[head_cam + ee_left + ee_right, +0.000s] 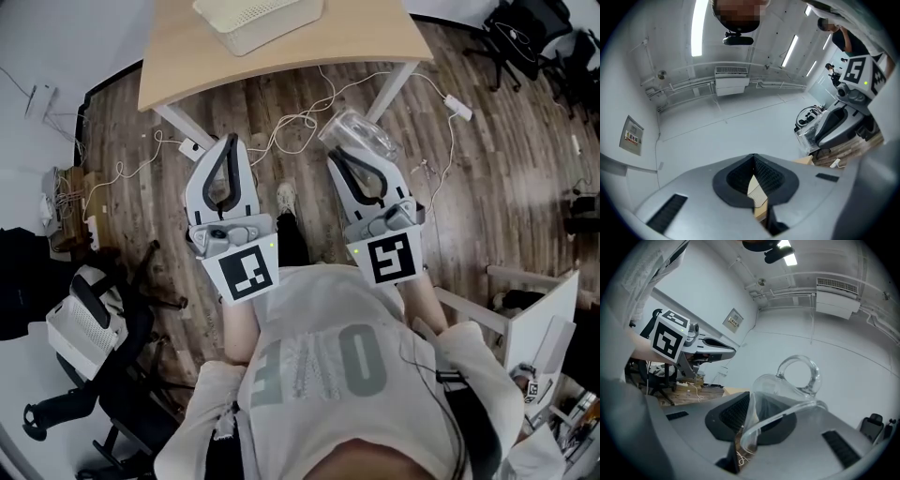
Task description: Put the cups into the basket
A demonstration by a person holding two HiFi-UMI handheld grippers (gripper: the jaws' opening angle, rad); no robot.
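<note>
I'm in the carry step: the glass cup [787, 380] is off the surface and in the air, gripped by the right gripper [749, 401], and it has yet to reach the basket [262, 19]. In the right gripper view the jaws are clenched on the cup's wall at the rim, one pad inside and one outside. The handle loop stands up beyond the jaw tips. It's a thin-edge hold on smooth glass, so I'd judge it could slip if I swing it fast.

The basket sits on the wooden surface [178, 56] at the top of the head view, well apart from both grippers and only partly in frame. I can't tell whether anything is in it already.

The next move, as I read it, calls for a reach forward and up over the surface edge. The cup then has to come above the basket's rim and go down inside before the jaws let go.

Both grippers are held side by side just in front of my torso, over the wooden floor [469, 187], pointing ahead towards the surface. The left gripper [753, 158] has its jaws pressed together with nothing between them, only a sliver of the room showing through the gap. It is idle beside the right one and near it, not touching.
</note>
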